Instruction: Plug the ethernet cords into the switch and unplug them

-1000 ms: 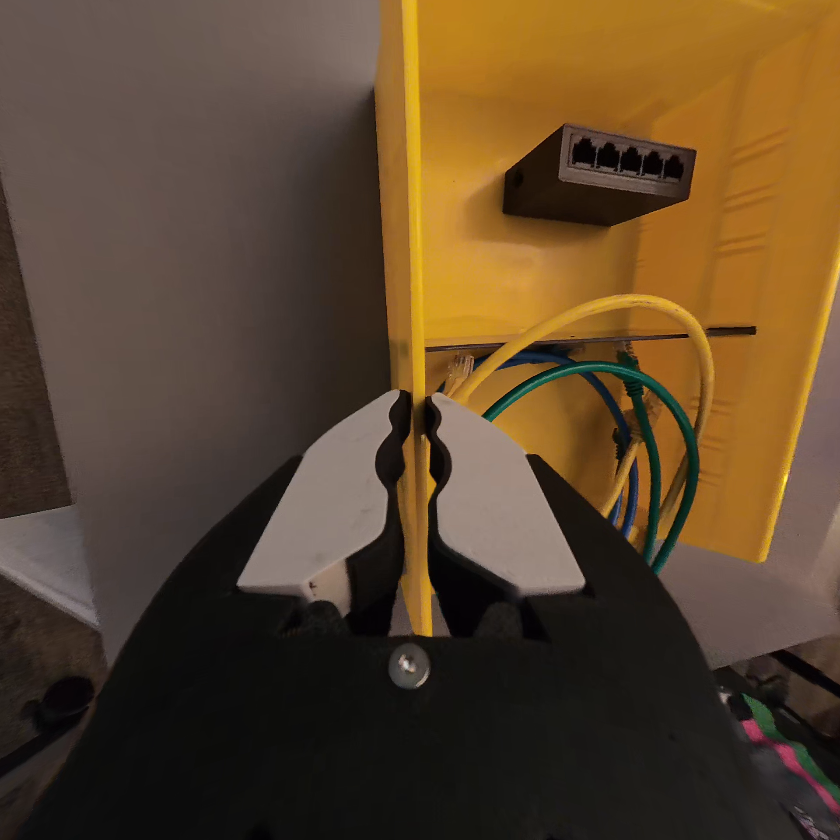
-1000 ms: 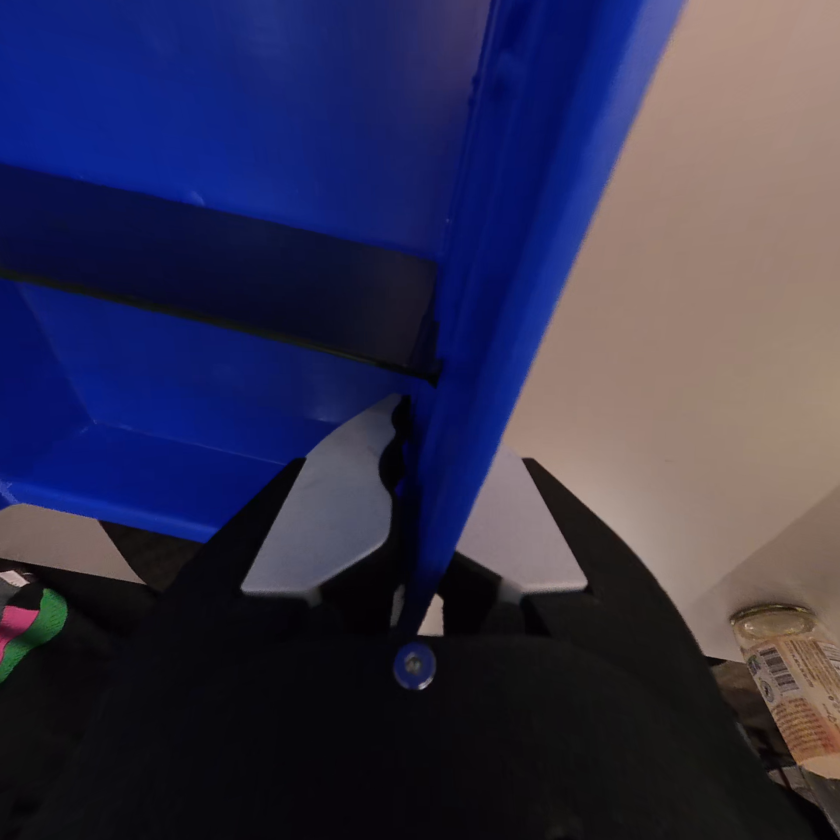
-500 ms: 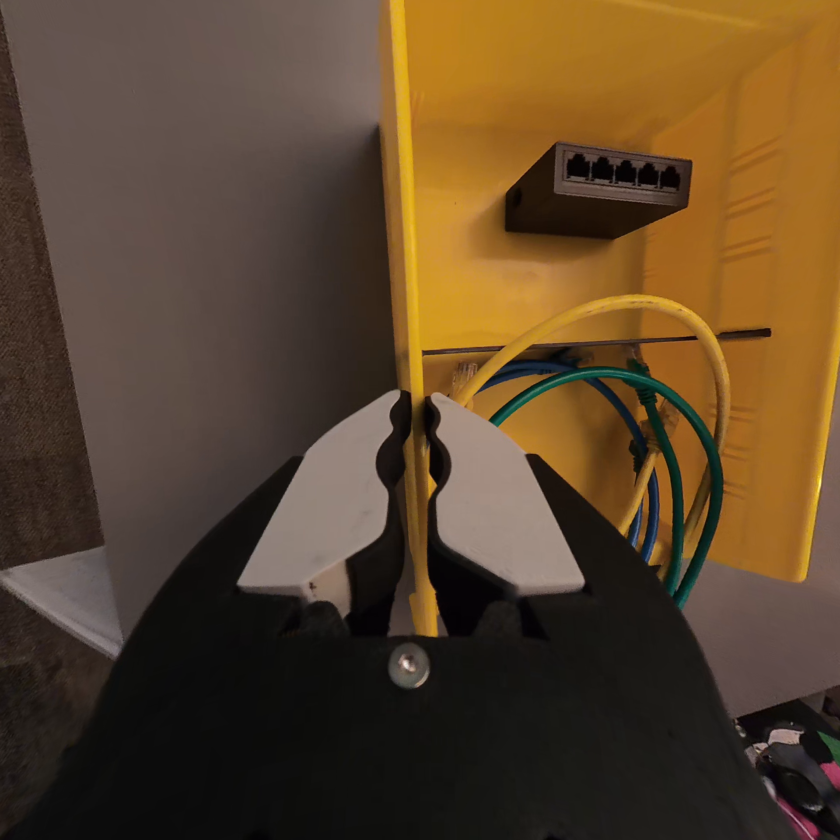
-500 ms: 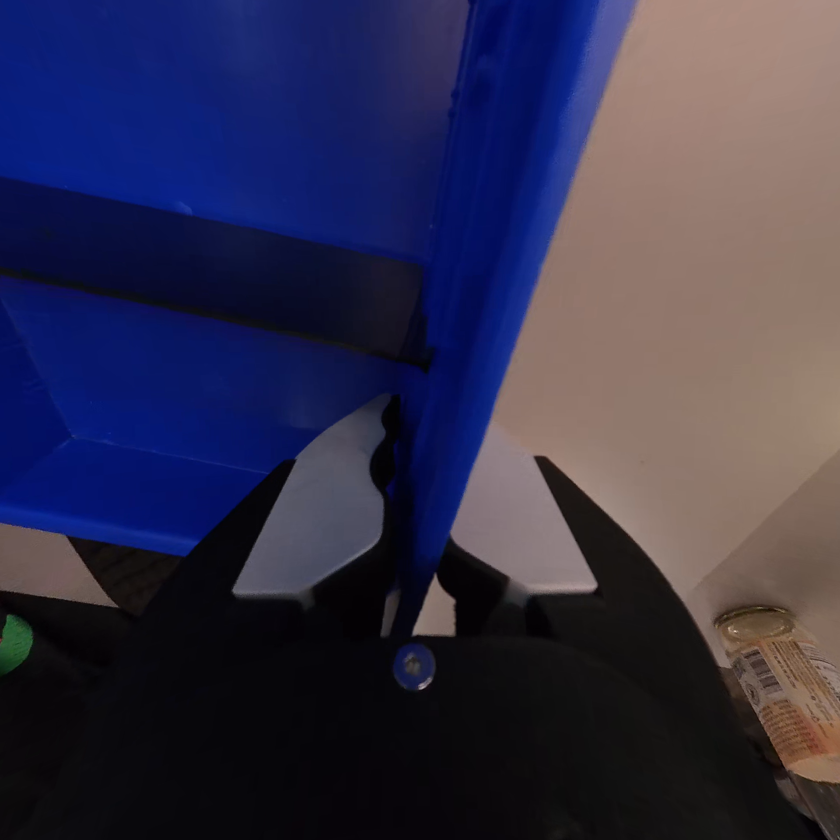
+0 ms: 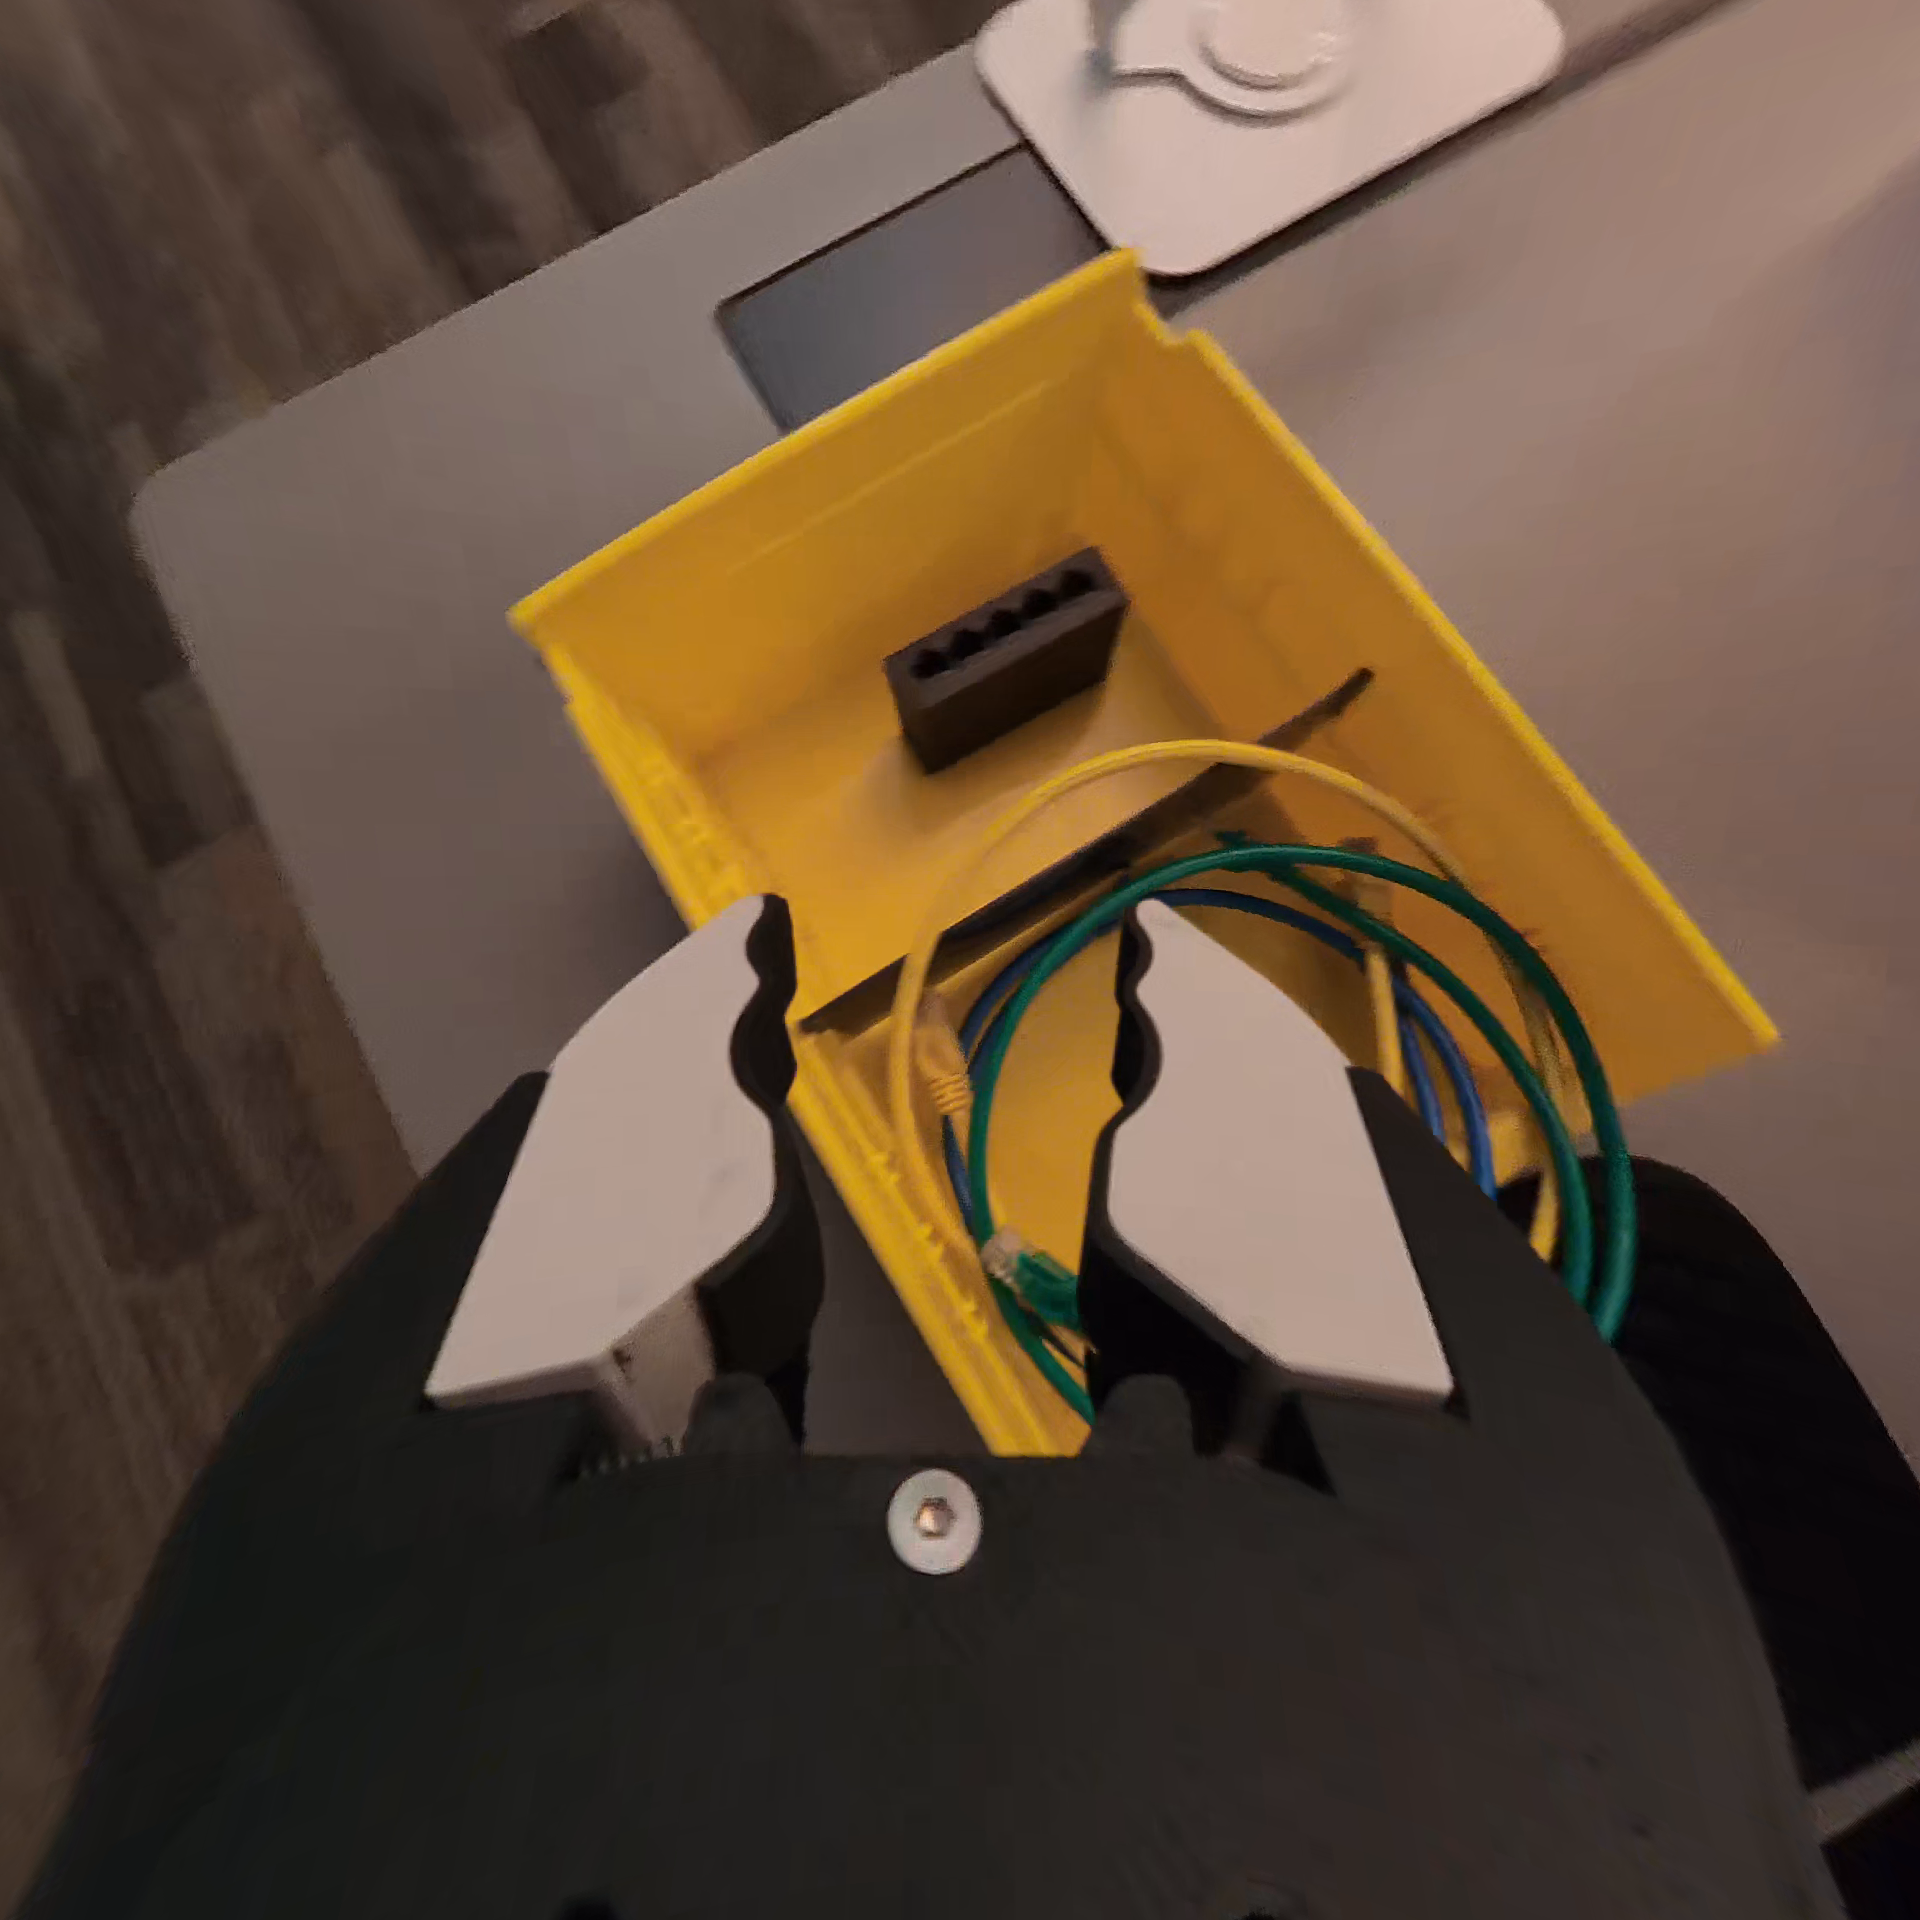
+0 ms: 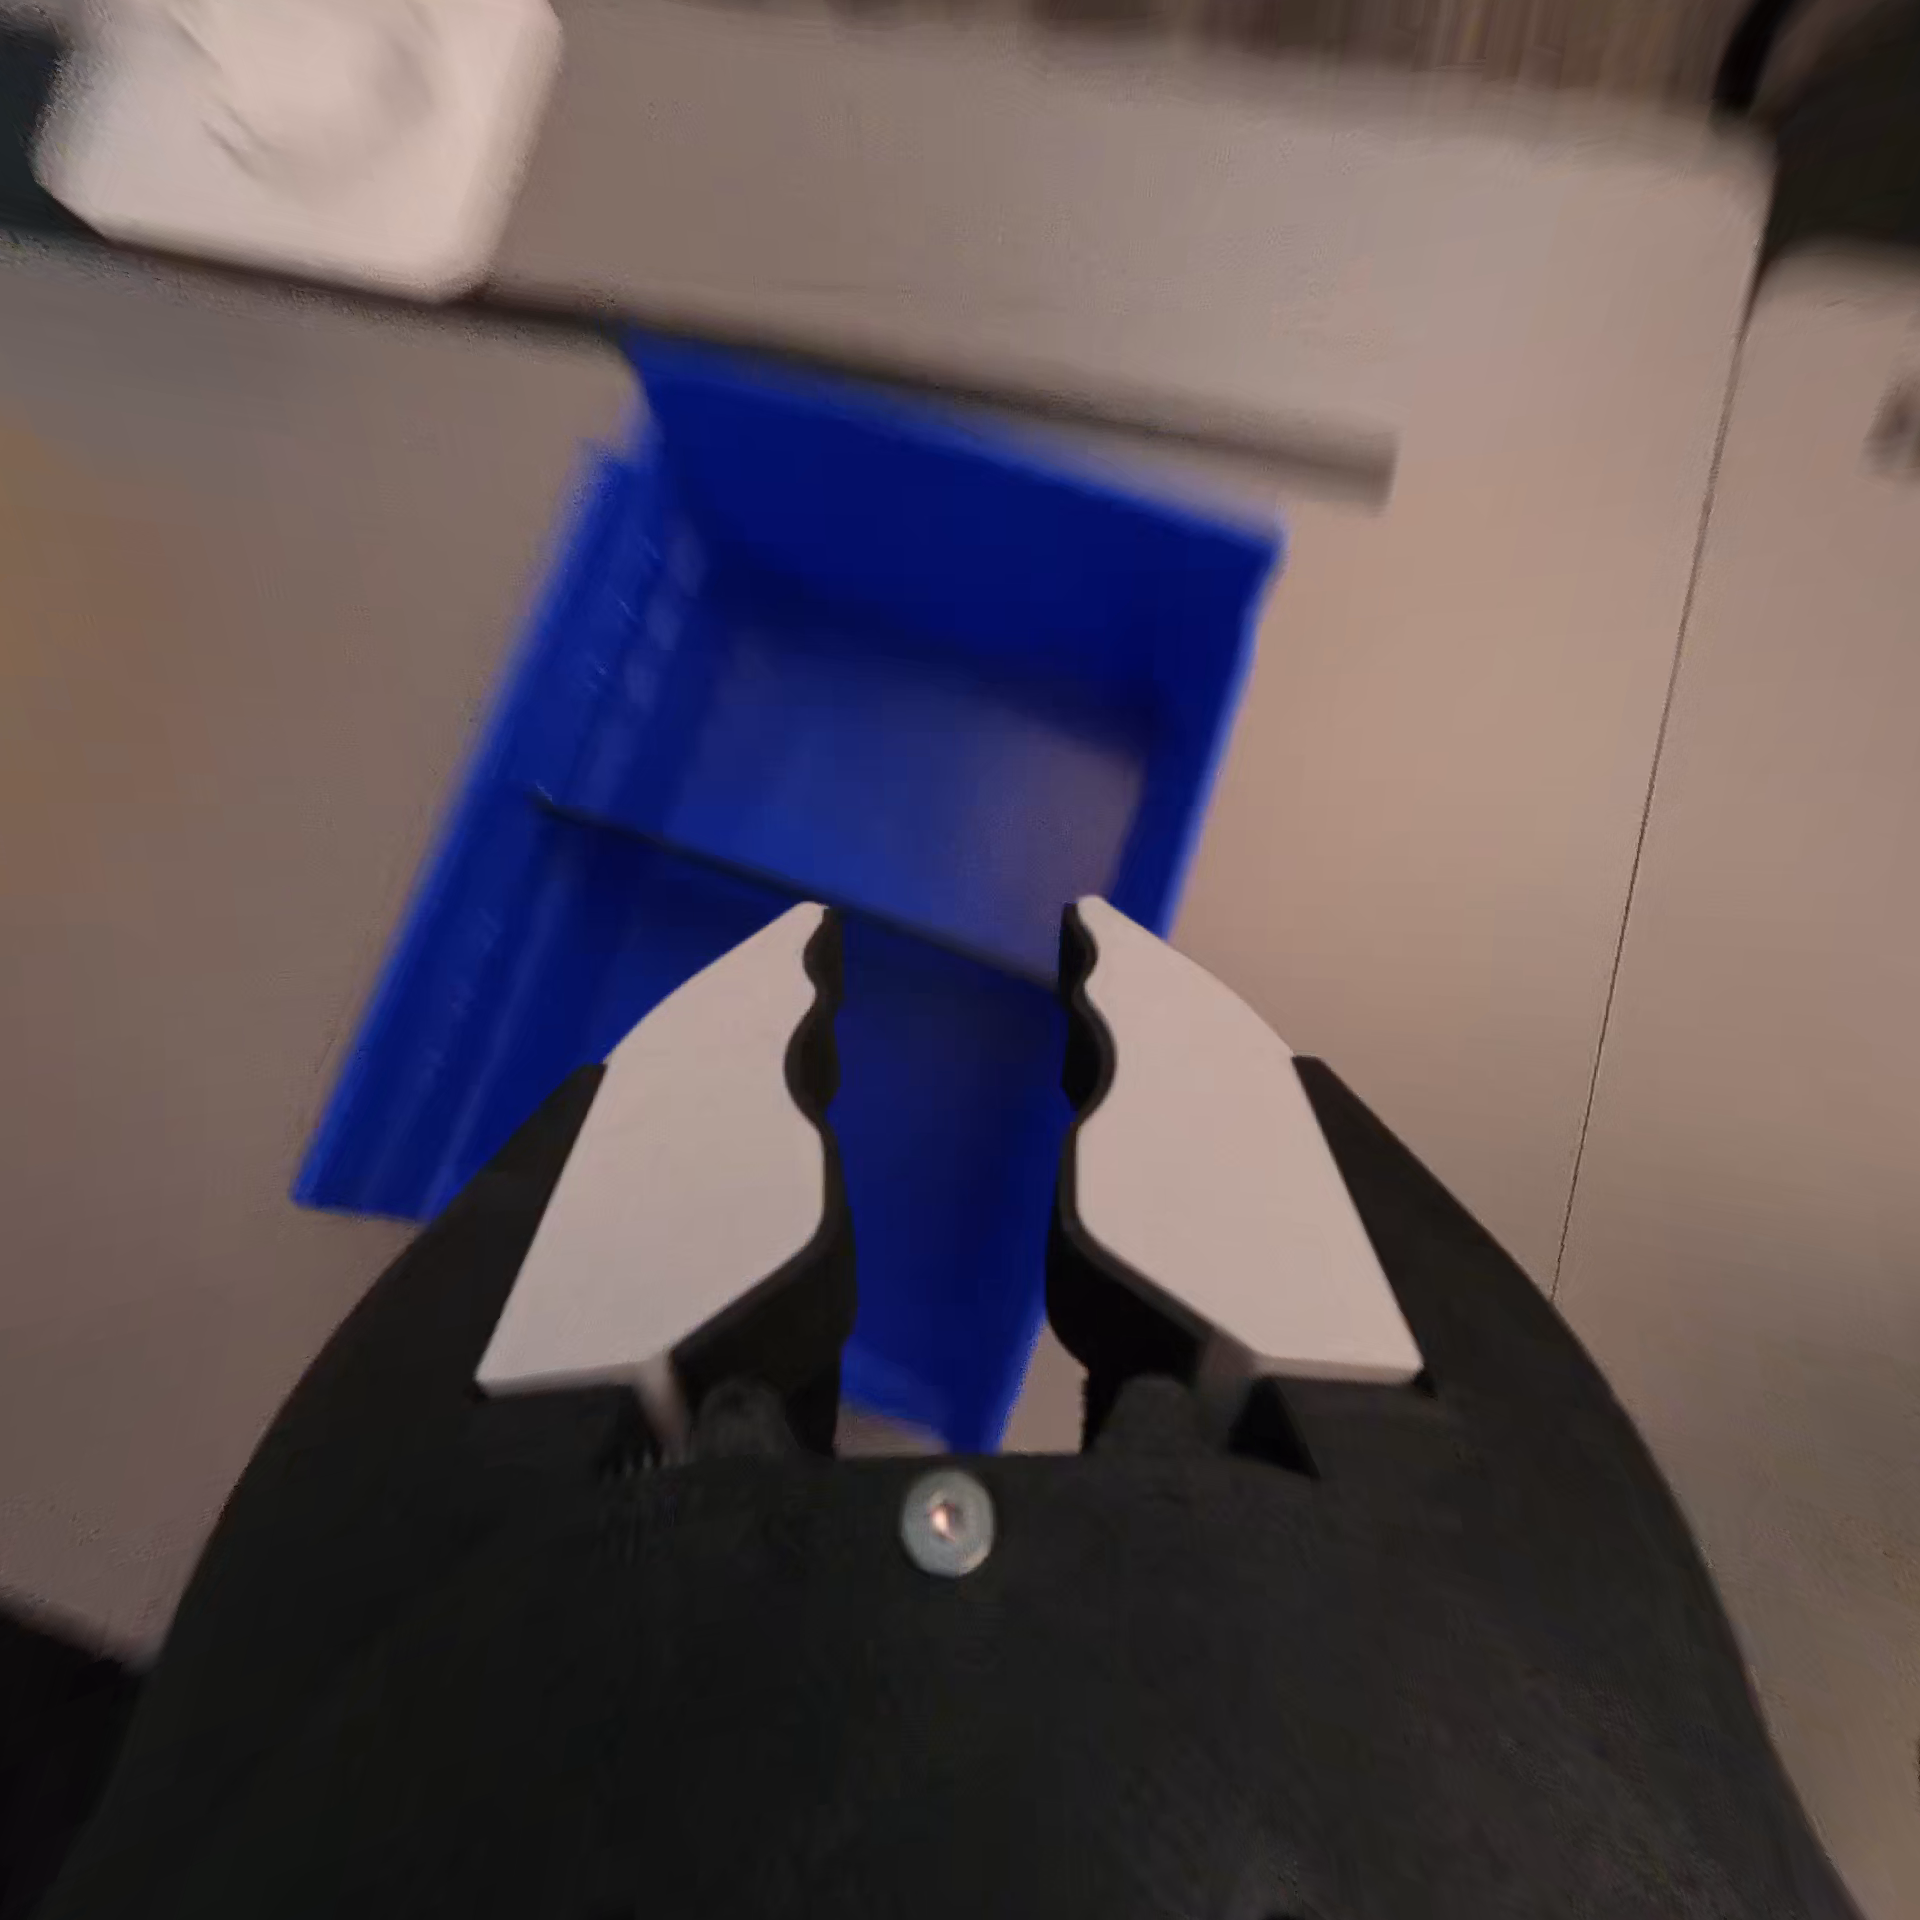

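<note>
A yellow bin (image 5: 1351,582) lies on a grey table. A black switch (image 5: 1006,659) with a row of empty ports sits in its far part. Yellow (image 5: 1101,774), green (image 5: 1299,857) and blue (image 5: 1439,1070) ethernet cords coil loose in its near part, behind a thin divider. A green plug (image 5: 1044,1280) lies near the bin's left wall. My left gripper (image 5: 948,920) is open above the bin's near left wall and holds nothing. My right gripper (image 6: 943,920) is open and empty above the near end of a blue bin (image 6: 894,665), which has nothing in it.
The grey table (image 5: 436,665) ends at the left over dark wood-look flooring (image 5: 114,312). A white flat object (image 5: 1268,94) and a dark panel (image 5: 883,312) lie beyond the yellow bin. A blurred white block (image 6: 281,135) lies far left of the blue bin. The grippers' ends are close to 75 centimetres from one another. About 12 centimetres separates my left fingertips from the green plug (image 5: 1044,1280).
Both grippers have let go of the bin walls and opened. Both bins now lie on the table, and both views look down on them from farther off.
</note>
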